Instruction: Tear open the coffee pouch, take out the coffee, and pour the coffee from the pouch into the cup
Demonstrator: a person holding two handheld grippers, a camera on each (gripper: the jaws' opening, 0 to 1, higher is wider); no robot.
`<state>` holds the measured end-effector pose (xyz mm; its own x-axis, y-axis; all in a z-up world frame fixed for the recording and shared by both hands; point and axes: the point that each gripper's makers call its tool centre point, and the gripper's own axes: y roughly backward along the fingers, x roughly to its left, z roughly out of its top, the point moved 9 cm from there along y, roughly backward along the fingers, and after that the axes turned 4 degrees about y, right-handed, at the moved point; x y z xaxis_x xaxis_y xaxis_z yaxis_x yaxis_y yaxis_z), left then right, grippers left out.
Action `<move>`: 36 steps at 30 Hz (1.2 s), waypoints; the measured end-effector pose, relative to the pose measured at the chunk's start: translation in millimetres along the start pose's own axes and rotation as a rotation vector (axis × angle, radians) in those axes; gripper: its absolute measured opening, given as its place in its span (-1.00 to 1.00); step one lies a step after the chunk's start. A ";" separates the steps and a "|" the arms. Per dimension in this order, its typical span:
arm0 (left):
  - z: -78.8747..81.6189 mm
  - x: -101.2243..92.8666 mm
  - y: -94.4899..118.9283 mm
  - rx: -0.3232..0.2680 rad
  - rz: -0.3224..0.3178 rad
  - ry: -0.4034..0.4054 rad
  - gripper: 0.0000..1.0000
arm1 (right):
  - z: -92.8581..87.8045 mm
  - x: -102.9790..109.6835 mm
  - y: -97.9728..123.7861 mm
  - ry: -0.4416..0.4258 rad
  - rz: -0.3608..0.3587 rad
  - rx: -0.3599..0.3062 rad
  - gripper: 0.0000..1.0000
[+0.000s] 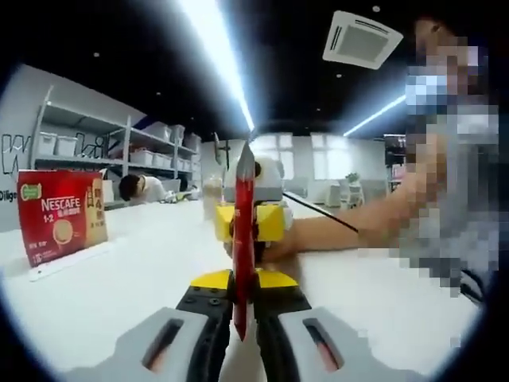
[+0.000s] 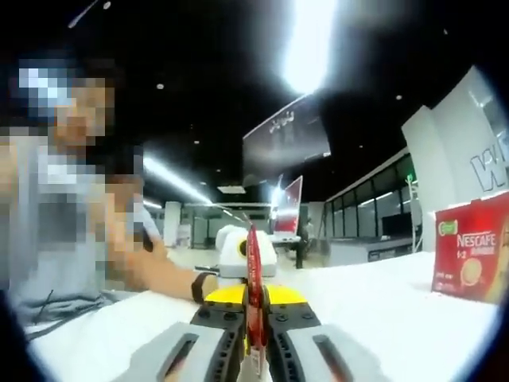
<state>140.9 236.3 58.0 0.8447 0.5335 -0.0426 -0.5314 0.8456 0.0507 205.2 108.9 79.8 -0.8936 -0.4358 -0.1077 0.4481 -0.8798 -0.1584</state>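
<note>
Coffee pouch (image 1: 244,239), a slim red stick, stands edge-on and upright above the white bench (image 1: 119,278), pinched between both: left gripper (image 1: 241,314) low, right gripper (image 2: 254,338) opposite, facing. Nescafé box (image 1: 60,215) stands well apart.

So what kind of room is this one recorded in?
Probably an open-plan office or lab workspace: a long white table, metal shelving stacked with storage bins, and a ceiling air-conditioning unit with strip lights. A Nescafe box stands on the table.
</note>
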 end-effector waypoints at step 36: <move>8.1 20.8 -9.4 -0.009 -0.061 0.045 -0.76 | 2.7 15.2 11.0 -0.015 -0.021 0.030 -0.84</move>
<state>164.0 239.2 64.8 0.8719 0.4814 -0.0897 -0.4800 0.8765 0.0380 196.5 92.1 79.1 -0.9030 -0.4201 -0.0903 0.4289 -0.8937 -0.1314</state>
